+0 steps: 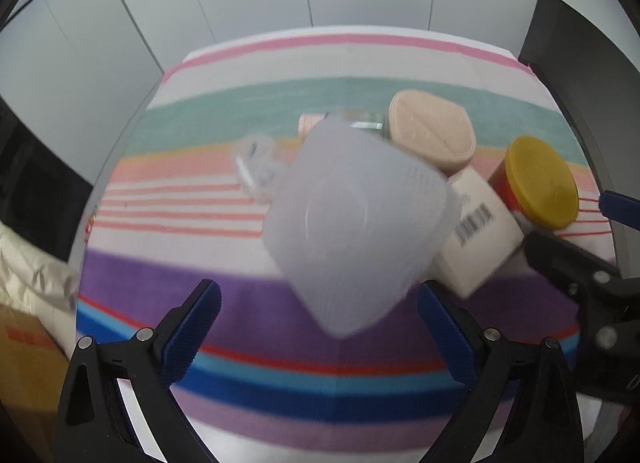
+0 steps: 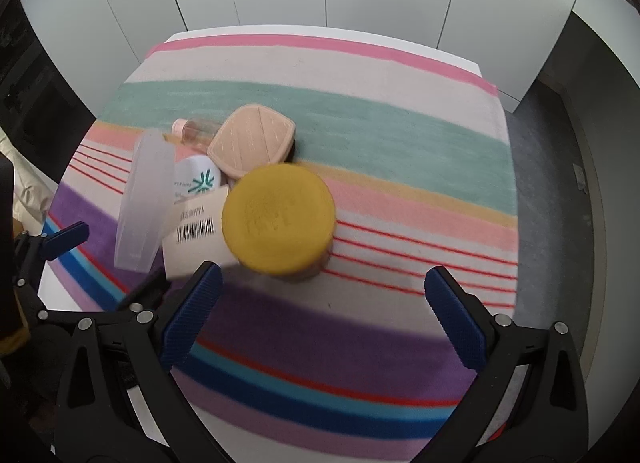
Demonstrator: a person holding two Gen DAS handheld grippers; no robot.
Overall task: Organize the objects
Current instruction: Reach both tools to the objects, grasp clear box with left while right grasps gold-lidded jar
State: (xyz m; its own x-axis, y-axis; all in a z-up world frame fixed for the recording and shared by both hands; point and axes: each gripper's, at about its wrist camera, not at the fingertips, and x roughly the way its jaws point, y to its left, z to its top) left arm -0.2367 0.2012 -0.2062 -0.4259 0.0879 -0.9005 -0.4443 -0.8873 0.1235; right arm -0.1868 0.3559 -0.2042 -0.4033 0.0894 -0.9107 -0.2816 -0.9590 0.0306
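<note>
Two tongs gaping wide, left tongs [image 1: 318, 327] below translucent tub [image 1: 356, 223]; right tongs [image 2: 324, 319] before yellow-lidded jar [image 2: 279, 219], striped desk cloth [image 2: 400, 135]

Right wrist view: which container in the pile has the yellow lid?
The jar nearest the right tongs, beside the barcoded box; the others are pale pink, white or translucent.

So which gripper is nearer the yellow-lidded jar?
Right. The right gripper hangs open just short of the yellow-lidded jar, almost lined up with it. The left gripper is open over the translucent tub, with the white box between.
</note>
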